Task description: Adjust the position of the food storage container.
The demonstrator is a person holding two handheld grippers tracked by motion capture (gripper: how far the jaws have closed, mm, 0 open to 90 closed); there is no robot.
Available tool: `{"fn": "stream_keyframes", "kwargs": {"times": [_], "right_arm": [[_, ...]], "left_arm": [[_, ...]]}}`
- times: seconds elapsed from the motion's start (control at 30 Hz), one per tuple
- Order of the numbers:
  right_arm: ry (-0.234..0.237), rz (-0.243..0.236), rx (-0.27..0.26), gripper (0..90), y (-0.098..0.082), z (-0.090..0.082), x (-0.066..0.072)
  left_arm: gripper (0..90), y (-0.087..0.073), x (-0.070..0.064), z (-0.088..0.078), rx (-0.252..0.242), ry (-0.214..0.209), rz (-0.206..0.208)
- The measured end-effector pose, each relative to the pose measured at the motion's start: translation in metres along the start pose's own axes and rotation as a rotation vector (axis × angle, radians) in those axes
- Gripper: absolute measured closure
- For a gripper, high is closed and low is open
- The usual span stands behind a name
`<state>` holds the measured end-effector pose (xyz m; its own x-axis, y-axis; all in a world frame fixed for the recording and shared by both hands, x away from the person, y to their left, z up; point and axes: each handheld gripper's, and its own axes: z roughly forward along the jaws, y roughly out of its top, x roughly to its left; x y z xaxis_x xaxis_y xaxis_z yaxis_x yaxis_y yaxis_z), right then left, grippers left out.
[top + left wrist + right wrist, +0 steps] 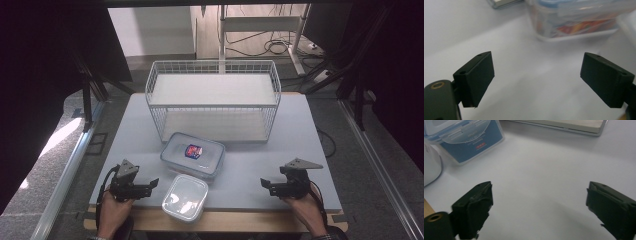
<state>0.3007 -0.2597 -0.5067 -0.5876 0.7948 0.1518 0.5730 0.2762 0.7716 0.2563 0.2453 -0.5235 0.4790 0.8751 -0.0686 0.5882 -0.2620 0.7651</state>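
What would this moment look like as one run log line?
left gripper: jaws open, empty | right gripper: jaws open, empty | lidded container: before wire rack | small white container: near table edge, untouched

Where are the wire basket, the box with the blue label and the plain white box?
wire basket (212,64), high view, on its back rim.
box with the blue label (193,151), high view, on the lid's label.
plain white box (185,196), high view, on the lid's middle.

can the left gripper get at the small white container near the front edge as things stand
Probably yes. The left gripper sits open just beside the small white container, jaws pointing toward it, with only bare table between. The labelled lidded box lies behind it, out of the way.
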Motion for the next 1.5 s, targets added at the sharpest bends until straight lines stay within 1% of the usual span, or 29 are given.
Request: {"fn": "stream_keyframes", "kwargs": {"times": [0.2,0.3,0.4,0.43,0.47,0.5,0.53,0.57,0.6,0.63,0.67,0.7,0.77,0.8,0.83,0.87,0.9,0.93,0.97,1.0,1.07,1.1,1.13,1.17,1.2,1.27,1.37,1.4,1.5], "right_arm": [[0.006,-0.01,0.012,4.4,0.001,0.001,0.004],[0.006,-0.011,0.027,4.2,0.001,0.002,0.005],[-0.001,-0.011,0.048,5.7,0.0,0.004,0.005],[-0.001,-0.011,0.048,5.7,0.0,0.004,0.005],[-0.009,-0.007,0.057,6.8,0.0,0.004,0.004],[-0.009,-0.007,0.057,6.8,0.0,0.004,0.004],[-0.011,0.001,0.056,7.5,0.0,0.004,0.004],[-0.011,0.001,0.056,7.5,0.0,0.004,0.004],[-0.015,0.005,0.051,8.1,0.001,0.003,0.004],[-0.017,0.006,0.05,8.1,0.001,0.003,0.004],[-0.018,0.006,0.048,8.2,0.001,0.003,0.004],[-0.018,0.006,0.048,8.2,0.001,0.003,0.004],[-0.019,0.005,0.048,8.8,0.001,0.002,0.004],[-0.019,0.005,0.049,9.1,0.002,0.002,0.005],[-0.019,0.005,0.049,9.1,0.002,0.002,0.005],[-0.019,0.005,0.051,9.5,0.002,0.002,0.005],[-0.019,0.005,0.051,9.5,0.002,0.002,0.005],[-0.019,0.005,0.052,9.7,0.002,0.002,0.005],[-0.018,0.005,0.053,10.3,0.002,0.002,0.006],[-0.018,0.005,0.053,10.3,0.002,0.002,0.006],[-0.017,-0.001,0.052,11.0,0.002,0.002,0.006],[-0.017,-0.001,0.052,11.0,0.002,0.002,0.006],[-0.016,-0.001,0.051,11.4,0.002,0.002,0.007],[-0.016,-0.001,0.051,11.4,0.002,0.002,0.007],[-0.016,-0.005,0.049,11.5,0.003,0.001,0.007],[-0.016,-0.006,0.048,11.9,0.003,0.0,0.008],[-0.016,-0.012,0.053,12.3,0.003,0.001,0.007],[-0.015,-0.01,0.056,12.4,0.003,0.001,0.007],[-0.014,-0.01,0.061,12.6,0.003,0.002,0.007]], "left_arm": [[11.1,0.003,-0.002,-0.004,0.002,-0.018,-0.026],[9.9,0.006,-0.004,-0.007,0.018,-0.006,-0.023],[10.9,0.011,-0.007,-0.016,-0.028,-0.059,-0.039],[12.7,0.011,-0.007,-0.016,-0.028,-0.059,-0.039],[15.7,0.015,-0.011,-0.022,-0.052,-0.098,-0.026],[18.5,0.015,-0.011,-0.022,-0.052,-0.098,-0.026],[23.0,0.018,-0.016,-0.026,-0.068,-0.108,-0.009],[23.0,0.02,-0.019,-0.028,-0.076,-0.119,0.001],[34.0,0.025,-0.028,-0.034,-0.096,-0.162,0.018],[37.4,0.027,-0.033,-0.036,-0.103,-0.179,0.029],[42.1,0.029,-0.039,-0.037,-0.105,-0.193,0.04],[47.1,0.029,-0.039,-0.037,-0.105,-0.193,0.04],[58.5,0.033,-0.051,-0.039,-0.106,-0.211,0.067],[65.2,0.036,-0.062,-0.04,-0.105,-0.227,0.076],[70.5,0.036,-0.062,-0.04,-0.105,-0.227,0.076],[76.4,0.039,-0.072,-0.04,-0.098,-0.247,0.095],[79.8,0.039,-0.072,-0.04,-0.098,-0.247,0.095],[79.8,0.04,-0.081,-0.039,-0.097,-0.26,0.111],[87.6,0.041,-0.09,-0.038,-0.094,-0.285,0.126],[89.6,0.041,-0.09,-0.038,-0.094,-0.285,0.126],[90.0,0.042,-0.108,-0.032,-0.072,-0.318,0.158],[90.0,0.042,-0.108,-0.032,-0.072,-0.318,0.158],[90.0,0.041,-0.122,-0.027,-0.044,-0.342,0.179],[90.0,0.041,-0.122,-0.027,-0.044,-0.342,0.179],[90.0,0.039,-0.133,-0.022,-0.022,-0.36,0.197],[90.0,0.039,-0.137,-0.021,-0.014,-0.364,0.204],[90.0,0.035,-0.156,-0.015,0.011,-0.378,0.225],[90.0,0.035,-0.156,-0.015,0.011,-0.378,0.225],[90.0,0.032,-0.166,-0.012,0.035,-0.369,0.245]]}}
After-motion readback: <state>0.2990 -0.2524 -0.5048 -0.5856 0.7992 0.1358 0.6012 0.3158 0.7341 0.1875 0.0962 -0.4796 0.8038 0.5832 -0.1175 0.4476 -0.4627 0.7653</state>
